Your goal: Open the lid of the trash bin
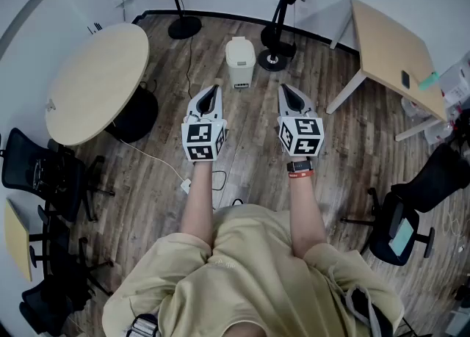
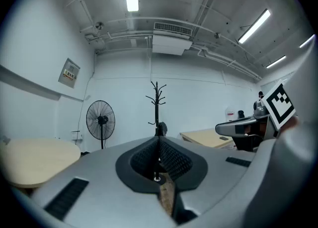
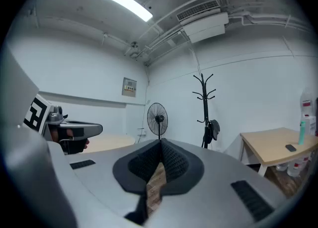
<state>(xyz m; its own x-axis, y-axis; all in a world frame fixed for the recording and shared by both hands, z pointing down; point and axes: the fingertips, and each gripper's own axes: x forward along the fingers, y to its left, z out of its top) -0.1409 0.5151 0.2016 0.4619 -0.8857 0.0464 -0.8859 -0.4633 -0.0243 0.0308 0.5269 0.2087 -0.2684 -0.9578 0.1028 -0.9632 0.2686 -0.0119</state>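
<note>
At the far left of the head view, a black chair (image 1: 33,170) stands on the wooden floor (image 1: 338,152). Next to it, farther away, is a round table (image 1: 95,82) with a light top. A white cable (image 1: 158,159) lies on the floor near this table. A standing fan (image 1: 183,27) is at the far wall, to the right of the round table.

The left gripper (image 1: 214,89) is held above the floor in front of the person and points to the far side. In the left gripper view its two jaws are pressed together at the tips, and nothing is between them.

The trash bin (image 1: 240,62) is a small cream-white one. It stands upright on the floor beyond the grippers, between the two in the left-right direction and somewhat closer to the left one. Its lid (image 1: 239,45) is down, closed. Neither gripper touches the bin; both are apart from it on the near side.

Just to the right of the bin is the round base of a black coat stand (image 1: 275,56), with a dark thing hanging on it higher up.

The right gripper (image 1: 286,88) is held beside the left one, at about the same height, and also points far. In the right gripper view its jaws are together as well, with nothing held. A watch (image 1: 299,167) is on the person's right wrist.

At the far right stands a rectangular table (image 1: 389,53) with white legs, and a small dark phone (image 1: 405,79) lies on it. Nearer, on the right, is a black office chair (image 1: 411,203).
</note>
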